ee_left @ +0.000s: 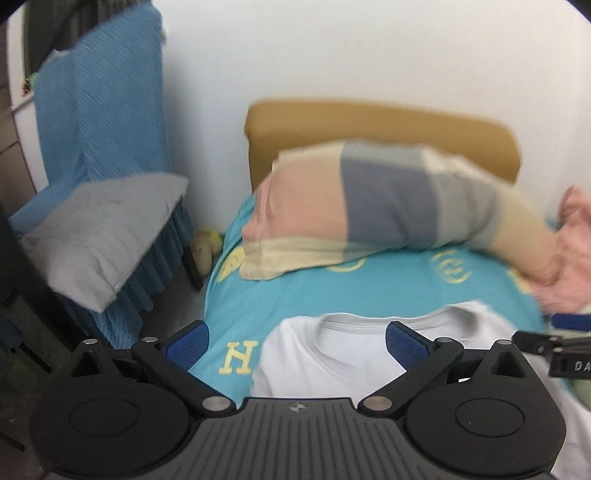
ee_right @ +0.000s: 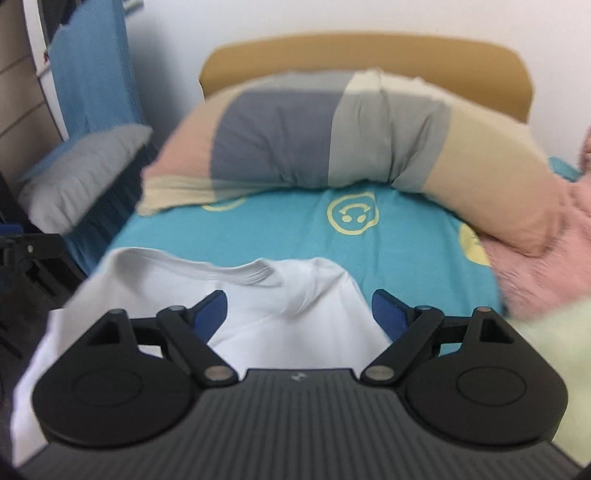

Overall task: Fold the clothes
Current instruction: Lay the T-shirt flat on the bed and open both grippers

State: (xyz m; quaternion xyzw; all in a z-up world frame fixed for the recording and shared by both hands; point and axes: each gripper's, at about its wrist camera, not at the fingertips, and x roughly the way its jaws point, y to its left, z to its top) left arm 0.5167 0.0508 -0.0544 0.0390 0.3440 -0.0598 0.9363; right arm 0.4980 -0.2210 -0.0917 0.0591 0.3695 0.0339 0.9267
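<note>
Approaching the white T-shirt (ee_left: 354,350) on the bed (ee_left: 369,291). Left gripper (ee_left: 297,341) and right gripper (ee_right: 299,310) both spread wide, holding nothing. Next, probably: pinch the shoulder edges near the collar.

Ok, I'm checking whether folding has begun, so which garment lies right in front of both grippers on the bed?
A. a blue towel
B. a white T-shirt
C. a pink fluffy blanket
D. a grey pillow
B: the white T-shirt lies collar-up on the teal bed sheet, ahead of both open grippers.

White wall (ee_right: 332,14), tan headboard (ee_right: 369,51)
</note>
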